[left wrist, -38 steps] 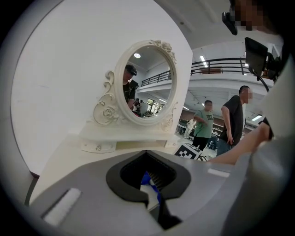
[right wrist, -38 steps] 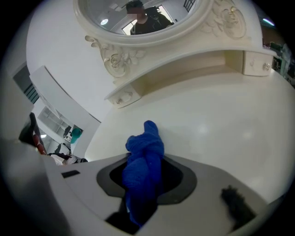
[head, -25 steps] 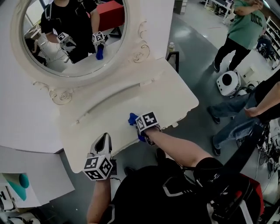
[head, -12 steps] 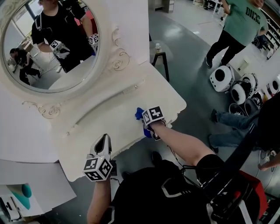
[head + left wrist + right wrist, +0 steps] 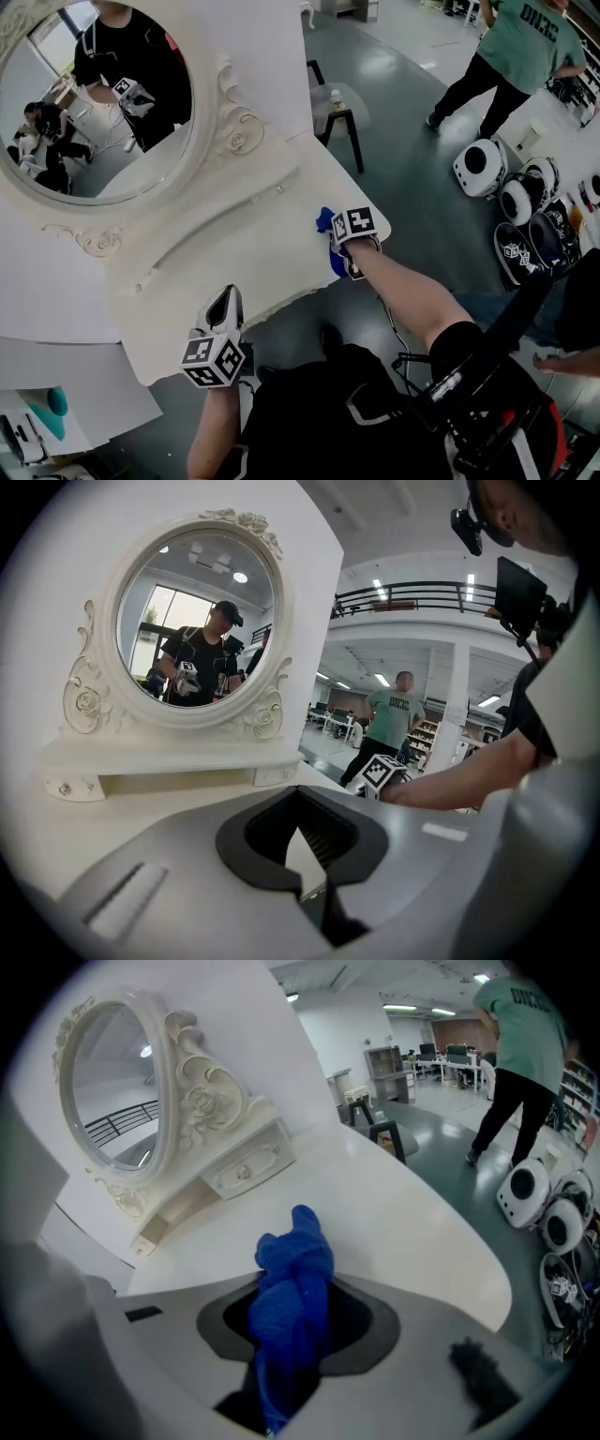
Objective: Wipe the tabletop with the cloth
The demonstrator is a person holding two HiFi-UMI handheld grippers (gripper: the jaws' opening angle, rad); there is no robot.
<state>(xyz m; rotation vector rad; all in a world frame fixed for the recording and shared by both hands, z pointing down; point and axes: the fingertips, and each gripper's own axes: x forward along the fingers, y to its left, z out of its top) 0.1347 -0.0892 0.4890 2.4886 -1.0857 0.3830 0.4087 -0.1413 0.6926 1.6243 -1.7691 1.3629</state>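
Item: cloth (image 5: pixel 292 1279), blue, bunched, clamped in our right claw (image 5: pixel 291 1335), at the surface (image 5: pixel 234 248) edge, right of the mirror (image 5: pixel 94 103). Left claw (image 5: pixel 314 855): closed, empty, below the mirror. Step, we judge: wiping. Next: sweep mirrorward over unwiped areas, pressing down.

A white vanity tabletop (image 5: pixel 244 267) crosses the middle of the frame. An ornate oval mirror (image 5: pixel 94 112) stands at its back, upper left. A blue cloth (image 5: pixel 326 223) lies at its right edge.
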